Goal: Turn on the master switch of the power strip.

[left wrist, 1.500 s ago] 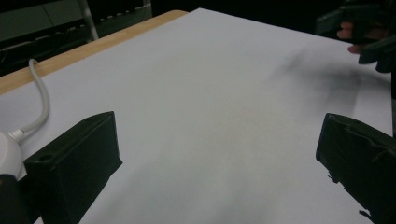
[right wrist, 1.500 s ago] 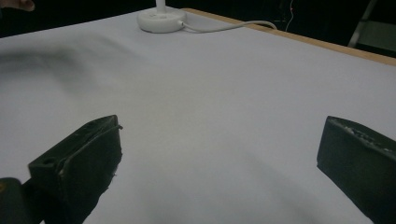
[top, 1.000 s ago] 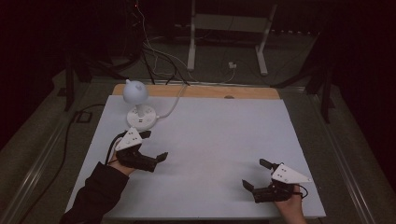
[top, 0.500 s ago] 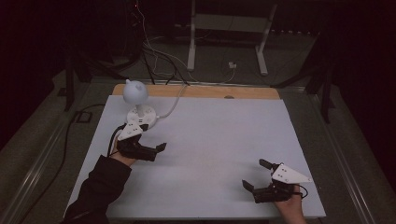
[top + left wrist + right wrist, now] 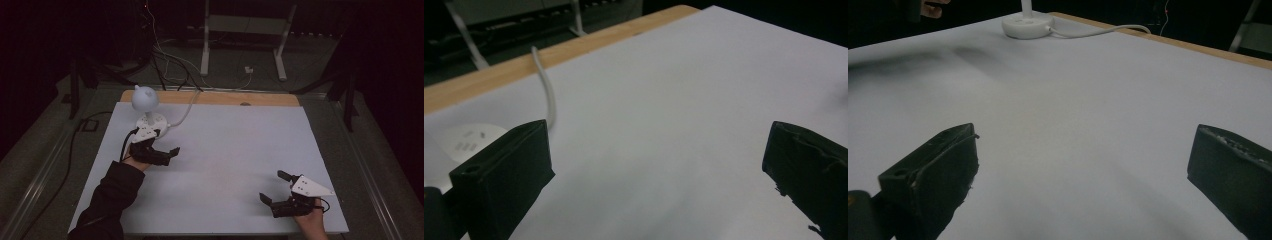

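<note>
Near the table's far left corner stands a small white desk lamp [image 5: 146,107], its round base [image 5: 152,121] just beyond the left gripper [image 5: 164,153], whose jaws are spread with nothing between them. By the near edge, the right gripper [image 5: 276,189] rests equally agape and empty, well apart from the lamp. Work on the lamp seems barely begun, since nothing is grasped yet; grey marks on its base [image 5: 469,142] are too blurred to read.

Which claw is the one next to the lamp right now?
The left claw. It sits just in front of the white lamp, at the table's far left, jaws open. The right claw is at the near right edge, far from the lamp, also open.
</note>
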Demonstrator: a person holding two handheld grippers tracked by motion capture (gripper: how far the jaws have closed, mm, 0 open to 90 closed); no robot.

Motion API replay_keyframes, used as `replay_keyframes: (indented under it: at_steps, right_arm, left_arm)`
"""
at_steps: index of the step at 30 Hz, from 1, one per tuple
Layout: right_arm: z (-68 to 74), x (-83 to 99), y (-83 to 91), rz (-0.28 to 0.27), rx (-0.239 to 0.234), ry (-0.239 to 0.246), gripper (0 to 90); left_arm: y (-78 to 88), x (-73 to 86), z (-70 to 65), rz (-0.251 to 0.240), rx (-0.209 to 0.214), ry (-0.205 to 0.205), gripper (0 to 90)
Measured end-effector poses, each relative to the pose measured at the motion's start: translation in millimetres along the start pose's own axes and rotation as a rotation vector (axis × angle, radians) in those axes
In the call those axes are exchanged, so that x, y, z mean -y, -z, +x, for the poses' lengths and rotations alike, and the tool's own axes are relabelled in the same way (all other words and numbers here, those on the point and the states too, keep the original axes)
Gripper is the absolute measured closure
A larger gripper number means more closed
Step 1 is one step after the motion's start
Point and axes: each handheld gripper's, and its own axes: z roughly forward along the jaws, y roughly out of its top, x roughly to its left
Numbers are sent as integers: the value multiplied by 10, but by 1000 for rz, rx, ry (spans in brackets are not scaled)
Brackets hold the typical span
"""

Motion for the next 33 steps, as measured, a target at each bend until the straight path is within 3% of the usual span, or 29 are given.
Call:
replay_keyframes:
  at_steps: [7,11,13,17,20,27,33]
  right_arm:
    - [-1,-5,10,-11,2,1,0]
    - [0,-4,7,-10,0,1,0]
    - [0,-3,7,-10,-1,0,0]
    - [-2,-1,7,-8,-1,-3,0]
    - [-2,1,5,-7,-3,-3,0]
    - [-1,0,8,-9,-5,-1,0]
    - [-12,6,6,-8,-5,-4,0]
  left_arm:
    - [-51,6,101,-13,-4,35,1]
    - [-115,12,158,9,-47,53,1]
    - [-131,16,185,-1,-47,64,1]
    - [-167,36,218,-10,-49,57,1]
    - [-232,65,262,10,-61,51,2]
    - [-318,107,347,32,-97,70,74]
    - [-386,131,391,39,-159,86,212]
